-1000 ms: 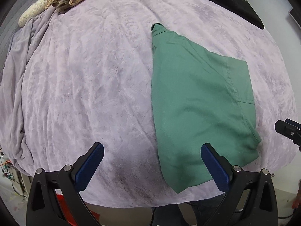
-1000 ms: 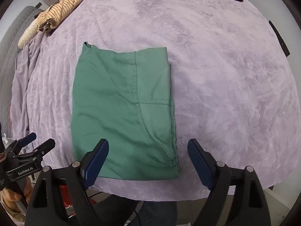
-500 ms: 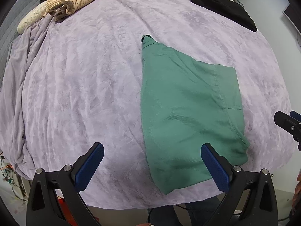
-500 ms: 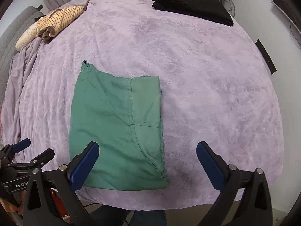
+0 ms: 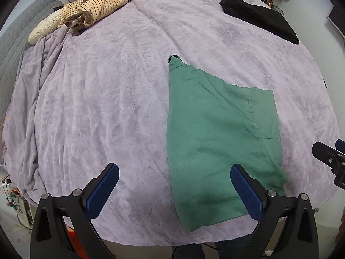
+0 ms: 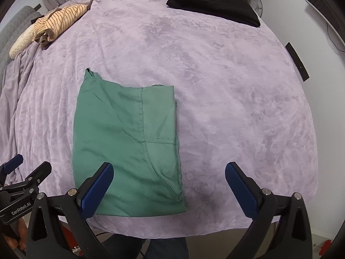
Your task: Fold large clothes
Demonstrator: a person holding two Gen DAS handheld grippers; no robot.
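While the folded green garment (image 6: 127, 142) lies flat near the front edge of the lilac blanket (image 6: 226, 99), both claws hang above it with nothing between their blue pads. The left gripper (image 5: 174, 191) stands wide, and the right gripper (image 6: 169, 186) gapes wide too, its jaws having just been opening. No containers show; a folded black garment (image 6: 212, 4) and a crumpled striped one (image 6: 58, 21) lie at the blanket's far corners.

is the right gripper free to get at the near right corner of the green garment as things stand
Probably yes. The right gripper hangs open and empty above the blanket, and the green garment lies flat with its near right corner bare. The left gripper is off to the side, also open.
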